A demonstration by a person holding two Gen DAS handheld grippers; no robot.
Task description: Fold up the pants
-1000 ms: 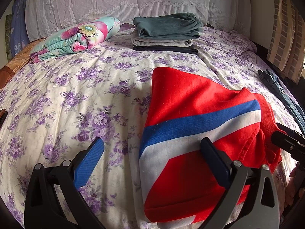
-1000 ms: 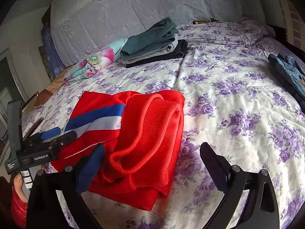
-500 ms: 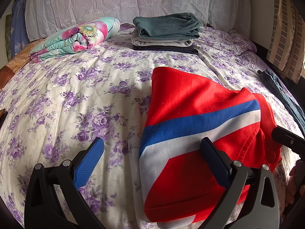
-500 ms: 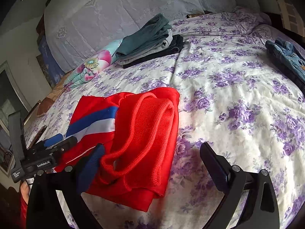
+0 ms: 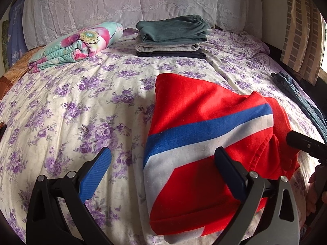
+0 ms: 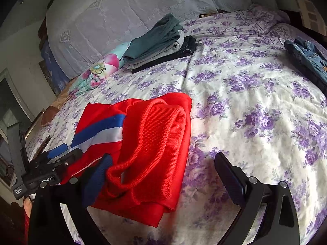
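Observation:
Red pants [image 5: 204,134] with a blue and white stripe lie folded on the floral bed sheet [image 5: 71,106]; they also show in the right wrist view [image 6: 147,149], ribbed waistband on top. My left gripper [image 5: 163,169] is open and empty, hovering over the pants' near left edge. My right gripper [image 6: 163,173] is open and empty, over the pants' waistband end. The left gripper also shows at the left of the right wrist view [image 6: 61,153]. The right gripper's tip shows at the right edge of the left wrist view [image 5: 302,143].
A stack of folded pants [image 5: 171,36], teal on top, sits at the head of the bed beside a rolled floral blanket [image 5: 75,45]. Blue jeans [image 6: 306,59] lie at the bed's right edge. Lace-covered pillows [image 5: 122,6] stand behind.
The right gripper has drifted and tilted a little, shifting its view of the bed. The left gripper and the red pants have stayed in place.

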